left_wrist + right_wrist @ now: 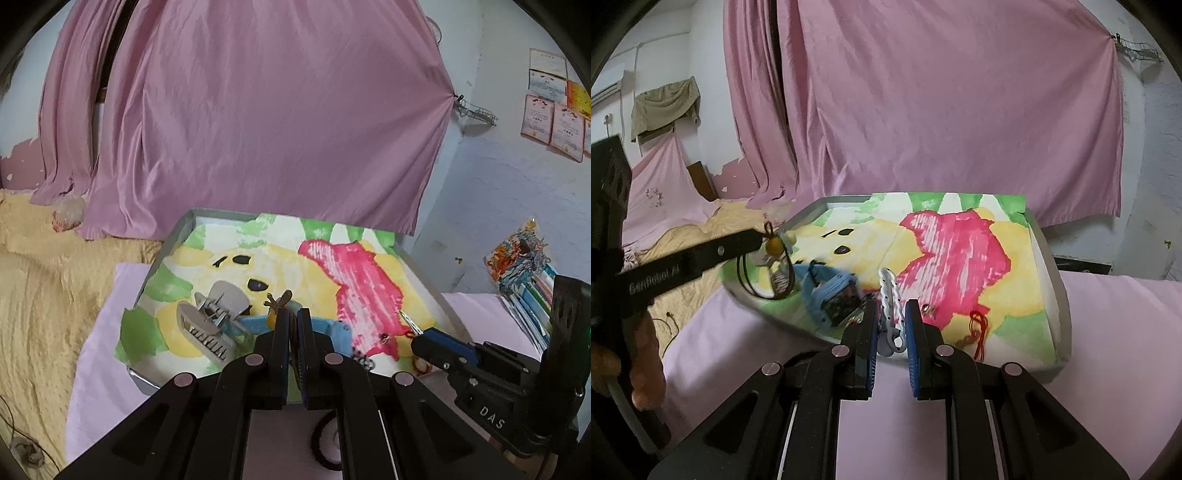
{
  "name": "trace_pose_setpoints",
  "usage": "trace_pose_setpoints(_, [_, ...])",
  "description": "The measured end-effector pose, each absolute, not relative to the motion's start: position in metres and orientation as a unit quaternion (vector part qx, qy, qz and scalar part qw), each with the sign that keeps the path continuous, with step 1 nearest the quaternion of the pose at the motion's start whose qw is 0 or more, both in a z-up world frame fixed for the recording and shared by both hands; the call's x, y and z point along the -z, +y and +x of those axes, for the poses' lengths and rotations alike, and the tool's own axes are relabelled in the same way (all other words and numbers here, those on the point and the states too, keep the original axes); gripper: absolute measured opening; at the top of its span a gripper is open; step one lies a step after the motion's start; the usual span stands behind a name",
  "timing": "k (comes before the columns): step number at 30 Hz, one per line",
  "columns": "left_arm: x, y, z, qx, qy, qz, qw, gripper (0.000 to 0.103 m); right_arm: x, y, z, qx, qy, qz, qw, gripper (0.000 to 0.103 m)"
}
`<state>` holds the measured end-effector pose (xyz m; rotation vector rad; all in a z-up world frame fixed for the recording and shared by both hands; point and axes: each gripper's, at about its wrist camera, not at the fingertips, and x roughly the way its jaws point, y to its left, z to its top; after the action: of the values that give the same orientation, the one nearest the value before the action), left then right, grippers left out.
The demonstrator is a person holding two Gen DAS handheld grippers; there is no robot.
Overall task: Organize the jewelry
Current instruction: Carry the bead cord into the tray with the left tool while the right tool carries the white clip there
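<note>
The left gripper is pinched fully closed on a dark cord pendant with an amber bead, dangling over the tray's left edge. The right gripper is nearly closed – its 2 blue pads clamp a white dotted hair clip above the near rim. A grey claw clip lies on the tray's colourful cloth.
</note>
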<state>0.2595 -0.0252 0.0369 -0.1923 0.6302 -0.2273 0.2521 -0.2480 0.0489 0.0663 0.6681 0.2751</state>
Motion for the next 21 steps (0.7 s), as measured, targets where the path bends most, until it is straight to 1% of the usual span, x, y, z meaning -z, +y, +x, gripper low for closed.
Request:
trace_pose_setpoints(12, [-0.02,-0.024,0.268,0.106,0.33,-0.096,0.933,0.004,-0.024,-0.247,0.284,-0.133,0.361,0.053,0.922,0.013])
trace_pose_setpoints(21, [-0.012,-0.026,0.273,0.1,0.353,-0.089,0.926,0.005,-0.012,-0.239,0.299,-0.131,0.398,0.044,0.907,0.013])
